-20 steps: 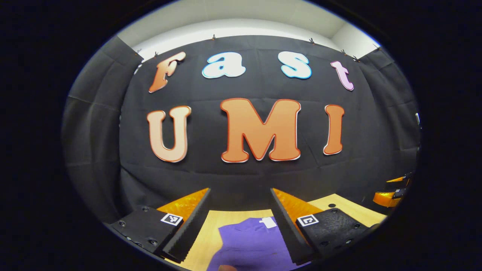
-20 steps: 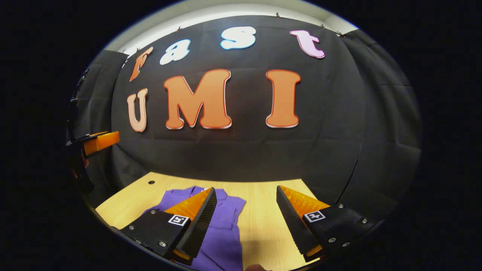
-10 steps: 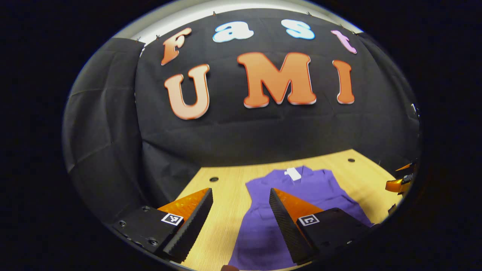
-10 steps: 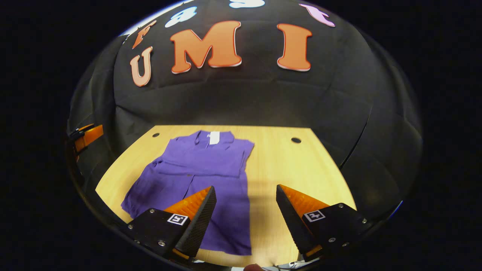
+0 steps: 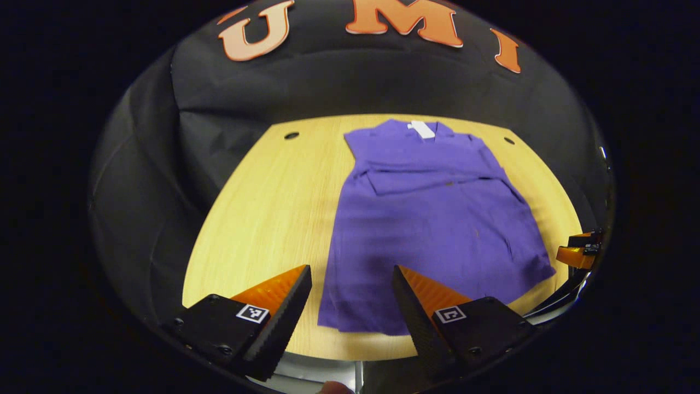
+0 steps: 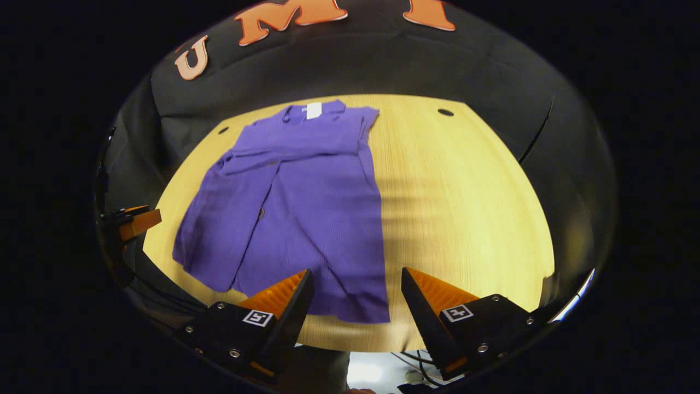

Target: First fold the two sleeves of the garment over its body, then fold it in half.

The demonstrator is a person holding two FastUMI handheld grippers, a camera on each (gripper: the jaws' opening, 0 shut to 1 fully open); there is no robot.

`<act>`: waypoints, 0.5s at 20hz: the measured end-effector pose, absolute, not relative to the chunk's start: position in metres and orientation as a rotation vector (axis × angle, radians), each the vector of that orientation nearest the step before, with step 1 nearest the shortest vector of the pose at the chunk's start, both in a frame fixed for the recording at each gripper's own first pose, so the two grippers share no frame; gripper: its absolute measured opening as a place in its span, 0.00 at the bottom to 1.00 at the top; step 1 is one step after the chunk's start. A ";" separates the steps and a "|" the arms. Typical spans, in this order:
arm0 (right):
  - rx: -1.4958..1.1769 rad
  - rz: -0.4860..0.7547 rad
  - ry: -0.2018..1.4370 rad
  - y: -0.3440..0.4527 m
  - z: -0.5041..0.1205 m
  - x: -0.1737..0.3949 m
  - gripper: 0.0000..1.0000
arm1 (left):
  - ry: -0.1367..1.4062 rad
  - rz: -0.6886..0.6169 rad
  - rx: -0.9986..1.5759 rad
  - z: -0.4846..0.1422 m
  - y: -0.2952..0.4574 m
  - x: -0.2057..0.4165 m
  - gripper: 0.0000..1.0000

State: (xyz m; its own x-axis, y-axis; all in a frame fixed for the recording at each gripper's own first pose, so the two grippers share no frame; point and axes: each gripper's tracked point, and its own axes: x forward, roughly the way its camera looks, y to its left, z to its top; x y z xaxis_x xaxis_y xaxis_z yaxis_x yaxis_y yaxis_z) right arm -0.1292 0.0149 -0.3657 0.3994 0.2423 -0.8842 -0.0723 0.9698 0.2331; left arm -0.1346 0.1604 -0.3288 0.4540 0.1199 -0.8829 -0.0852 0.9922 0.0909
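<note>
Both my claws, left (image 5: pixel 350 287) & right (image 6: pixel 355 290), gape wide over the purple garment (image 5: pixel 432 219) lying flat on the surface (image 5: pixel 262 208), sleeves look folded in, so imo pinch both hem corners evenly, carry toward collar.

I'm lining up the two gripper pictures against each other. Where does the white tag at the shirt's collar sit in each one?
Left gripper view: the white tag is upper centre-right, at the far end of the purple shirt.
Right gripper view: the white tag is upper centre-left, at the shirt's far end.
Shared landmark: the wooden table.
</note>
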 end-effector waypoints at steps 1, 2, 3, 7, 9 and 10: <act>0.174 0.199 1.163 0.016 -0.370 -0.133 0.96 | 1.128 0.124 0.024 -0.333 0.161 -0.140 0.94; 0.177 0.197 1.192 0.017 -0.376 -0.138 0.97 | 1.156 0.126 0.016 -0.333 0.162 -0.146 0.94; 0.183 0.199 1.211 0.018 -0.380 -0.142 0.96 | 1.176 0.123 0.005 -0.335 0.161 -0.147 0.95; 0.185 0.196 1.288 0.019 -0.397 -0.157 0.97 | 1.287 0.125 -0.024 -0.350 0.163 -0.170 0.94; 0.186 0.199 1.323 0.020 -0.404 -0.163 0.97 | 1.355 0.110 -0.057 -0.362 0.162 -0.186 0.95; 0.183 0.202 1.338 0.022 -0.406 -0.164 0.96 | 1.384 0.115 -0.068 -0.367 0.166 -0.190 0.95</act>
State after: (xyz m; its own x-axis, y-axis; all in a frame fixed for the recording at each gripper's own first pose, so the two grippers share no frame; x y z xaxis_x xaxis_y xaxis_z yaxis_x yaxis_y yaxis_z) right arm -0.1642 0.0220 -0.4058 0.2185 0.2492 -0.9435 -0.0402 0.9683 0.2465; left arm -0.1905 0.1655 -0.3672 0.1814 0.0412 -0.9825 -0.1215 0.9924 0.0192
